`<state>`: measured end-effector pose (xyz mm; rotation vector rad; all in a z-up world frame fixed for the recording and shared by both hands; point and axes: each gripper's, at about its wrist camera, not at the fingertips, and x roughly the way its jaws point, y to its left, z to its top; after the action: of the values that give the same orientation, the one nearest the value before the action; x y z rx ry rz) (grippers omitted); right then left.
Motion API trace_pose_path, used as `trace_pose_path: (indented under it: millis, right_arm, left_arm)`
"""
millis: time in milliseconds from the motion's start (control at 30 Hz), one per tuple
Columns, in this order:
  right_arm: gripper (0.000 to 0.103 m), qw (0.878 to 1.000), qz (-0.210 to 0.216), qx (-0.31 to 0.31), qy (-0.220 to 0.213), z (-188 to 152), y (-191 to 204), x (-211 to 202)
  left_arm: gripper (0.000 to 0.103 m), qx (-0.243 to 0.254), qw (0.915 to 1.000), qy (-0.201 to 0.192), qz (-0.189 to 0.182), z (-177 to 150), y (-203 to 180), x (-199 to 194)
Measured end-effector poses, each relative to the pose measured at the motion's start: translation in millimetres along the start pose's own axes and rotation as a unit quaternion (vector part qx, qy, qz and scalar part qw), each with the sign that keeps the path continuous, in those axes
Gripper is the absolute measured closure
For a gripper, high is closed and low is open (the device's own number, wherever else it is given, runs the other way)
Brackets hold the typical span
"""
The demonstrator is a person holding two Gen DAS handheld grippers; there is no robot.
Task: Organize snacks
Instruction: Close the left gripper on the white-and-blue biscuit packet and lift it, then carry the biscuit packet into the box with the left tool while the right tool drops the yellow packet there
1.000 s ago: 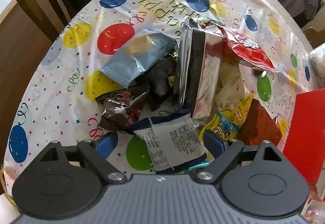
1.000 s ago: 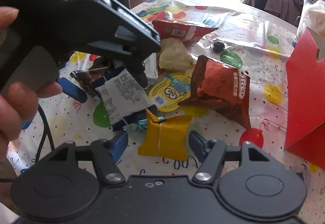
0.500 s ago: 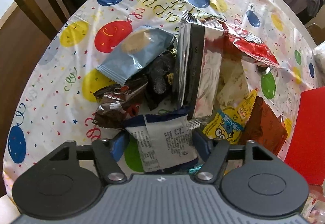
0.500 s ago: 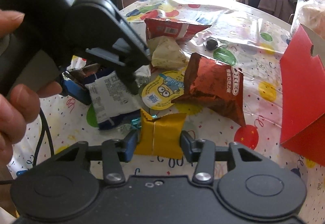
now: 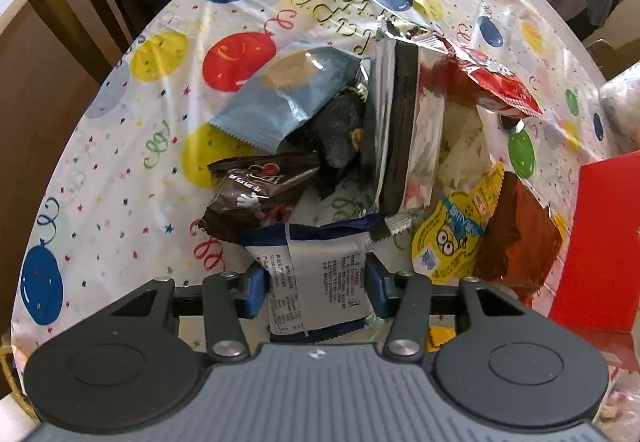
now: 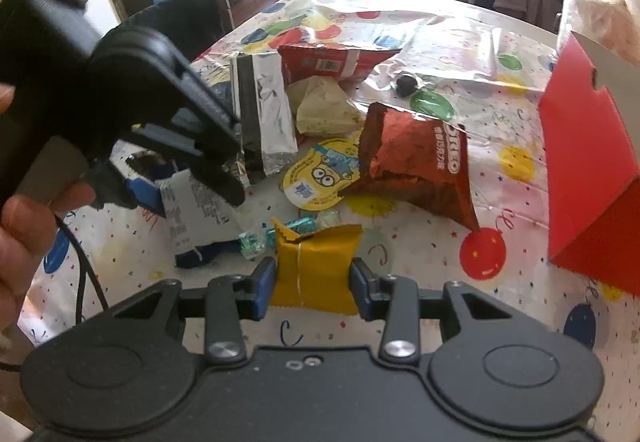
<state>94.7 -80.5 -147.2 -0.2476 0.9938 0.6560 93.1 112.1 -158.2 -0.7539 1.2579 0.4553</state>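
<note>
Left gripper (image 5: 316, 284) jaws closing on the white-and-navy packet (image 5: 318, 278) lying right between its pads, long axis running away from it; right gripper (image 6: 313, 284) jaws closing, narrow, on the yellow packet (image 6: 314, 268) squarely between its pads; red box (image 6: 592, 177) sits off to its right on the tabletop (image 6: 520, 306).

Black hand-held gripper (image 6: 312, 292) — blue pads (image 6: 264, 294), silver screws.

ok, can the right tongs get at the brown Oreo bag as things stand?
Probably not yet: the right tongs are closing on the yellow packet. The Oreo bag lies uncovered just beyond, up and to the right, so once freed the way looks open.
</note>
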Motion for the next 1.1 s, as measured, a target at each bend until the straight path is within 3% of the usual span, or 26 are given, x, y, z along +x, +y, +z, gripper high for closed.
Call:
trace_pose_path:
  millis: [333,700,900,1100]
  right_arm:
    - [0.064,0.999,-0.016,0.041,-0.023,-11,1,-32]
    - [0.064,0.995,-0.03,0.073,-0.061,-14,-7,-80]
    - [0.064,0.992,-0.04,0.071,-0.093,-7,-22,-110]
    - [0.064,0.989,-0.049,0.067,-0.126,5,-49,-138]
  left_arm:
    - [0.055,0.037,0.9991,0.003,-0.021,-20,14,-23]
    - [0.055,0.098,0.9924,-0.01,-0.074,-38,8,-63]
    - [0.055,0.149,0.9827,-0.034,-0.105,-42,-8,-90]
    - [0.055,0.226,0.9627,-0.076,-0.128,-49,-47,-124]
